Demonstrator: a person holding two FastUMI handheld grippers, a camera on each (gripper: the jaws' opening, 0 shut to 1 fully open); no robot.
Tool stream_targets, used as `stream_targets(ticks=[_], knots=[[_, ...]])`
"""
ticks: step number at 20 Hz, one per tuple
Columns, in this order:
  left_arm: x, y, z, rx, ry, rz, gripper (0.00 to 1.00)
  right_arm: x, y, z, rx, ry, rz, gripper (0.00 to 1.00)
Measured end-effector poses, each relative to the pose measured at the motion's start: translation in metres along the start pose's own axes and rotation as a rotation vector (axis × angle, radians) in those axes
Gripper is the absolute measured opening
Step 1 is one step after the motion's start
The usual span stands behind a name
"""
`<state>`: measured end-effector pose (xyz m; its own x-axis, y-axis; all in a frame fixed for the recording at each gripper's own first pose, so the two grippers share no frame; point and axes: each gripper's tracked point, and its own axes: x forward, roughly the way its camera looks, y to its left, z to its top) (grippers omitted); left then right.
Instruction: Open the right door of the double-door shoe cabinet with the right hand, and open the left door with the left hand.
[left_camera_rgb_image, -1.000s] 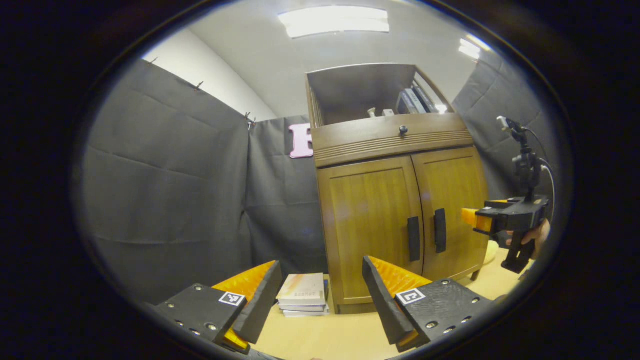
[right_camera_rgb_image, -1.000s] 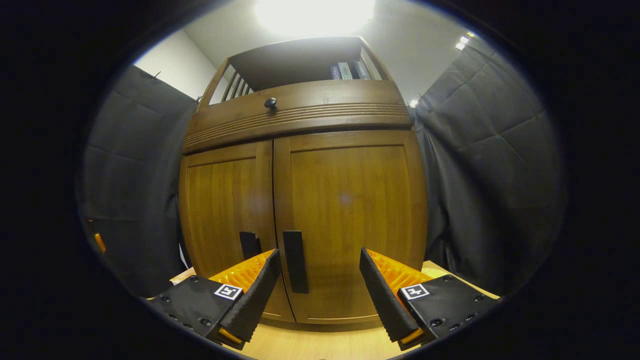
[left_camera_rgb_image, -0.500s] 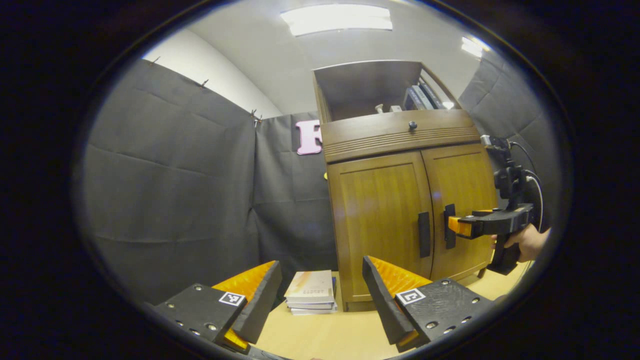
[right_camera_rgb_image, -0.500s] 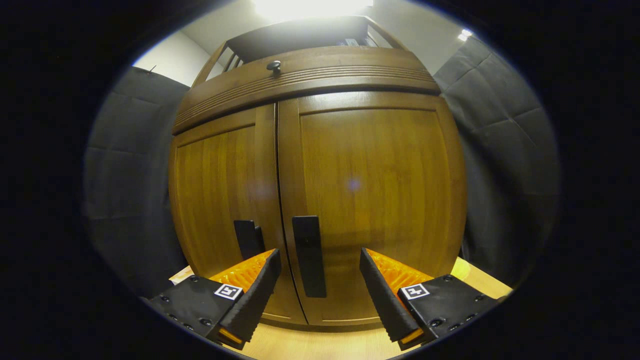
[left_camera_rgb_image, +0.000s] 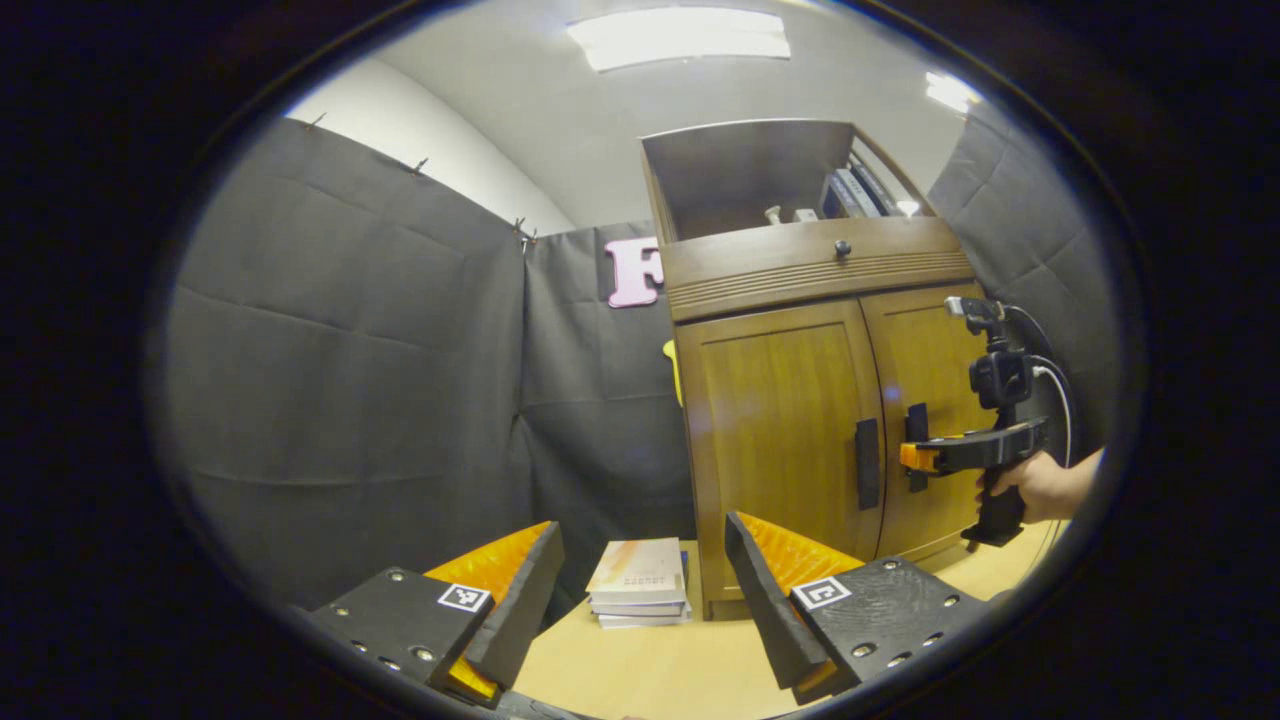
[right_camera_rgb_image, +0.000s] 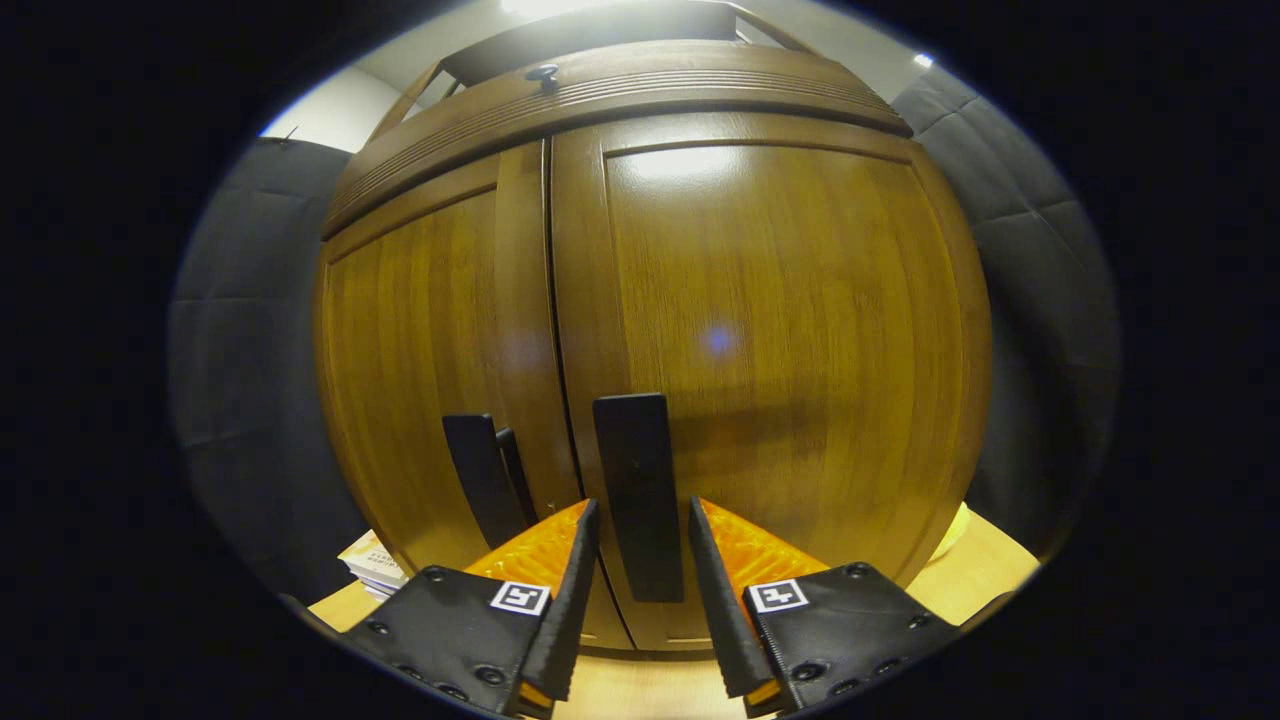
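At the far end of the booth, the shoe cabinet (left_camera_rgb_image: 820, 400) stands on the pale wooden floor (left_camera_rgb_image: 640, 665) with black cloth walls close on both sides. Open floor lies in front of it. A small stack of books (left_camera_rgb_image: 640, 583) rests just beside its lower left corner.

The cabinet has two doors, the left door (right_camera_rgb_image: 430, 360) and the right door (right_camera_rgb_image: 780, 340), both shut, meeting at a thin vertical seam. Each carries one black handle, a long bar standing upright beside the seam, so two handles in all. Above the doors runs a drawer front with a single round knob (left_camera_rgb_image: 842, 247), and above that an open shelf holding several books.

The right gripper (right_camera_rgb_image: 640, 570) is right up at the right door's handle (right_camera_rgb_image: 637, 490), its fingers partly closed on either side of the bar; I cannot tell if they touch it. The left gripper (left_camera_rgb_image: 640, 590) hangs well back, fingers spread wide, holding nothing.
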<state>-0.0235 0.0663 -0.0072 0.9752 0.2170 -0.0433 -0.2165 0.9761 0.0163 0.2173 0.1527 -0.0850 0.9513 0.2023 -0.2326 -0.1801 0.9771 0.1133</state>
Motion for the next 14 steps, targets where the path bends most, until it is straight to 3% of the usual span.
stream_targets(ticks=[2, 4, 8, 14], knots=[[0.0, 0.0, 0.0, -0.005, 0.001, -0.002, 0.95, 0.003, -0.003, -0.001, -0.013, -0.002, -0.016, 0.51], [-0.001, -0.001, 0.001, -0.011, -0.002, -0.007, 0.95, 0.002, -0.003, -0.002, -0.054, 0.0, -0.009, 0.36], [-0.002, -0.003, 0.002, -0.025, -0.001, -0.033, 0.95, -0.001, -0.002, -0.002, -0.084, 0.004, 0.024, 0.19], [0.0, -0.007, 0.01, -0.035, -0.021, -0.084, 0.95, -0.03, -0.003, -0.002, -0.083, 0.019, 0.06, 0.23]])
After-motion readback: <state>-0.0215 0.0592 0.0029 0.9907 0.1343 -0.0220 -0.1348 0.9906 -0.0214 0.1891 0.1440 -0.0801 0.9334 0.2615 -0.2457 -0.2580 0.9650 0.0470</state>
